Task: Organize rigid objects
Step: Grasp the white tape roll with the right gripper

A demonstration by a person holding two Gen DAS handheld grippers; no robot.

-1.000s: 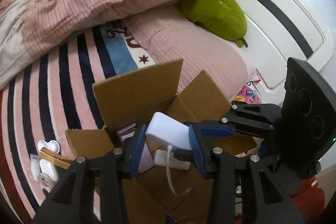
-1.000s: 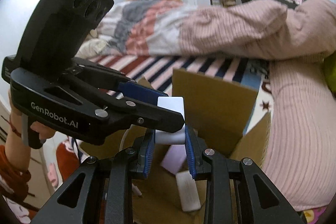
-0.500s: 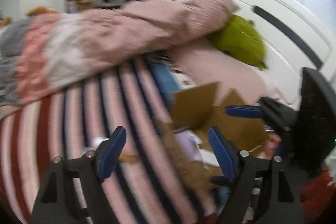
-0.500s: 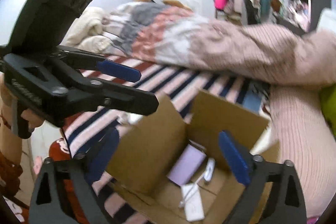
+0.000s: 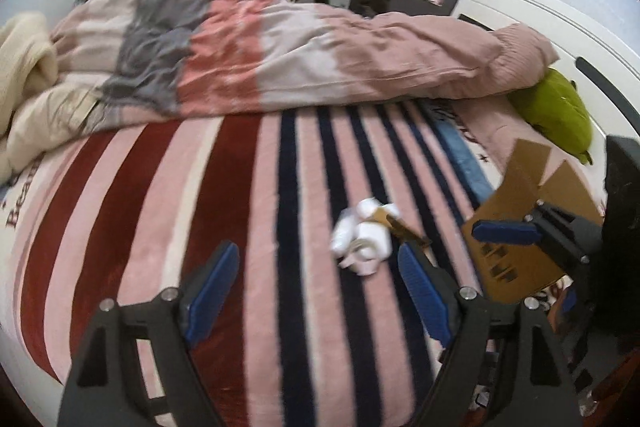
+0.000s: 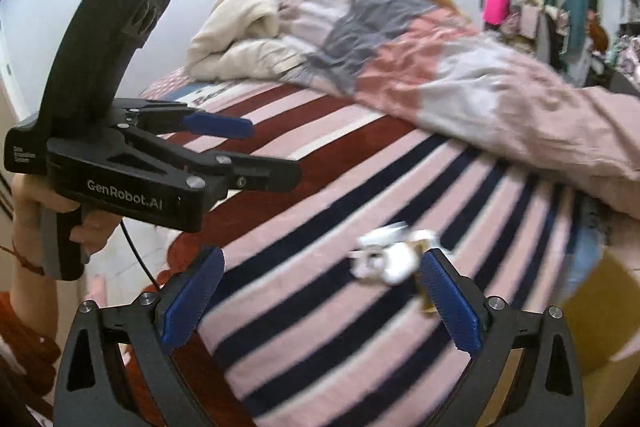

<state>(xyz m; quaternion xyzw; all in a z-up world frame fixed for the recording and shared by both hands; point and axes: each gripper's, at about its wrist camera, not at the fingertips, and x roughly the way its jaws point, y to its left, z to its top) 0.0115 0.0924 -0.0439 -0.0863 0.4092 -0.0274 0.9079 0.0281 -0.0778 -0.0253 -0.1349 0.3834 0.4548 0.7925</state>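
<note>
A small pile of white rigid items (image 5: 362, 237) with a thin gold-brown piece (image 5: 406, 229) lies on the striped bedspread (image 5: 248, 211). It also shows blurred in the right wrist view (image 6: 386, 259). An open cardboard box (image 5: 516, 227) stands on the bed to the right of the pile. My left gripper (image 5: 316, 291) is open and empty, above the bedspread just short of the pile. My right gripper (image 6: 320, 303) is open and empty, near the pile. The right gripper also shows at the box in the left wrist view (image 5: 508, 231).
A rumpled pink and grey duvet (image 5: 280, 55) lies across the far half of the bed. A green plush toy (image 5: 556, 115) rests by the white headboard (image 5: 560, 31). A cream blanket (image 6: 240, 31) is heaped at the far corner. Shelves and clutter stand behind the bed.
Both grippers opened and let go of the white charger block over the box. Both then swung left, away from the box, toward the pile of white items.
</note>
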